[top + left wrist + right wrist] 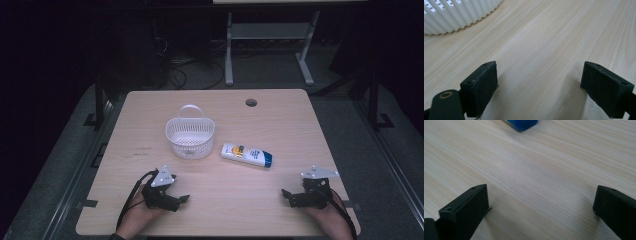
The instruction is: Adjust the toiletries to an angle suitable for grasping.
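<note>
A white plastic basket [190,136] with a handle stands in the middle of the wooden table [280,125]; its ribbed wall [454,15] fills the top left of the left gripper view. To its right lies a white bottle with a blue cap [247,155]; the blue cap [522,123] peeks in at the top of the right gripper view. My left gripper [182,200] rests near the front left edge, open, with bare wood between its jaws. My right gripper [286,194] rests near the front right edge, open and holding nothing.
A round cable hole [251,102] sits near the table's far edge. Beyond the table stand a white desk frame [265,45] and cables on the dark floor. Bare wood lies between the two grippers.
</note>
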Demonstrator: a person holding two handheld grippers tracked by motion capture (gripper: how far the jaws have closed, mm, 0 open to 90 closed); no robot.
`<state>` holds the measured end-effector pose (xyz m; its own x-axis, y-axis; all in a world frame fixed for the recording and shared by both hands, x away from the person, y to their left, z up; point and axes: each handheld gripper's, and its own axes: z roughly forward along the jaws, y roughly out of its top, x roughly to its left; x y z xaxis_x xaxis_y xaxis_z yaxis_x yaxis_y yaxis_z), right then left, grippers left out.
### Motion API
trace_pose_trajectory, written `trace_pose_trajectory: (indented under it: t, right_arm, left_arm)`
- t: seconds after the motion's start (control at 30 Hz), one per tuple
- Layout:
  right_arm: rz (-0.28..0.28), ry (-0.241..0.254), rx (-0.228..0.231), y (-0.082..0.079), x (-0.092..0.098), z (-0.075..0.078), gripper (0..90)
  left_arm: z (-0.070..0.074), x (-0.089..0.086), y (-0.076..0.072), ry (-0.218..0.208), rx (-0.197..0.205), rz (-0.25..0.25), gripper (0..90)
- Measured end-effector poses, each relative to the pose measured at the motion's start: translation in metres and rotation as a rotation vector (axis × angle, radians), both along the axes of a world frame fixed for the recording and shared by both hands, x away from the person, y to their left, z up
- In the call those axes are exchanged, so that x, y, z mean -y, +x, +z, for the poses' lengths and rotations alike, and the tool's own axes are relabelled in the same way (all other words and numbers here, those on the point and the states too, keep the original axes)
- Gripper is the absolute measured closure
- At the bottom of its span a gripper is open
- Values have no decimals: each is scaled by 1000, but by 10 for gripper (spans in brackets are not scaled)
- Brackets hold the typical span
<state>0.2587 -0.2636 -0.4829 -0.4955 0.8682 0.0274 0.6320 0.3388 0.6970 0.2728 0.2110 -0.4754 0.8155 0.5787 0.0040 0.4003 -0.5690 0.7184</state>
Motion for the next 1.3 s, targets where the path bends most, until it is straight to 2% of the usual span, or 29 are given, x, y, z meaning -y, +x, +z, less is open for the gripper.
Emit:
trace_pose_trajectory:
  t: [0.3, 0.4, 0.47, 0.57, 0.73, 0.93, 1.3]
  right_arm:
    - [-5, -1, -1, 1, 0, 0, 0]
    - [-5, -13, -25, 3, 0, 3, 22]
    - [-4, -12, -24, 2, 0, 4, 40]
    - [3, -4, -47, 2, 0, 7, 54]
    - [6, 4, -34, 1, 0, 10, 54]
    - [14, 24, -39, 1, 1, 12, 55]
    - [47, 55, -12, 11, -3, 28, 55]
  left_arm:
    - [0, 0, 0, 0, 0, -1, 128]
    - [0, 0, 0, 0, 1, -3, 128]
    - [0, 0, 0, 0, 1, -3, 128]
    - [0, 0, 0, -1, 0, -2, 128]
    - [0, -1, 0, -3, 1, -3, 128]
    - [0, -1, 0, -3, 1, -3, 128]
    - [0, 0, -1, -7, 2, -1, 129]
